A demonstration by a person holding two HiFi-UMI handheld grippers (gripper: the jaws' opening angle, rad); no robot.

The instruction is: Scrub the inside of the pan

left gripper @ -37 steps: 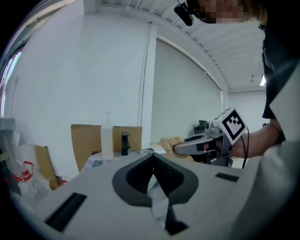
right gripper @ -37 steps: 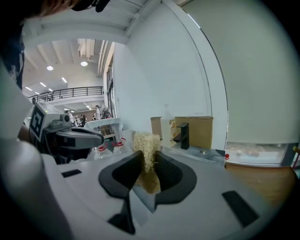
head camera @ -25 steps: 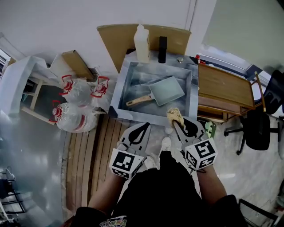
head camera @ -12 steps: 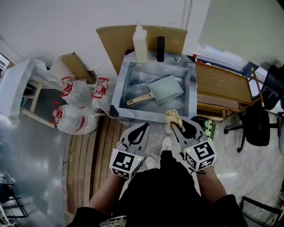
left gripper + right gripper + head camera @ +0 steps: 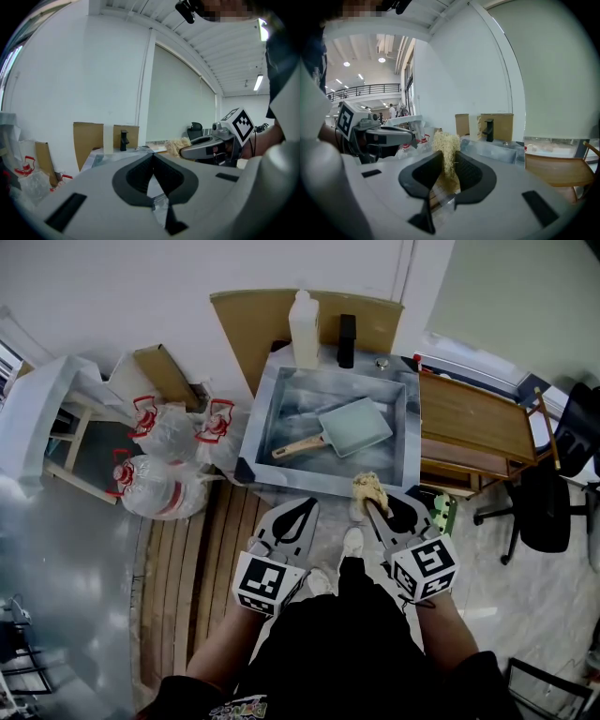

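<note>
Grippers are held out side by side in front of the person's body. Both point toward the basin and tilt a little below level. The left gripper stops just short of the basin's near rim, its jaws pressed together with nothing between them. The right gripper reaches the right part of that near rim. Its jaws are clamped on a straw-coloured fibrous scrubber that stands up above the tips.

The pan, pale blue and square, lies inside the basin toward its far right, and its wooden handle points toward the basin's near left. Only the basin's near wall stands between the pan and the grippers.

At the basin's far rim stand a white bottle and a black tap, with cardboard behind them. Plastic bags lie left of the basin. A wooden tabletop sits just beside its right wall.
</note>
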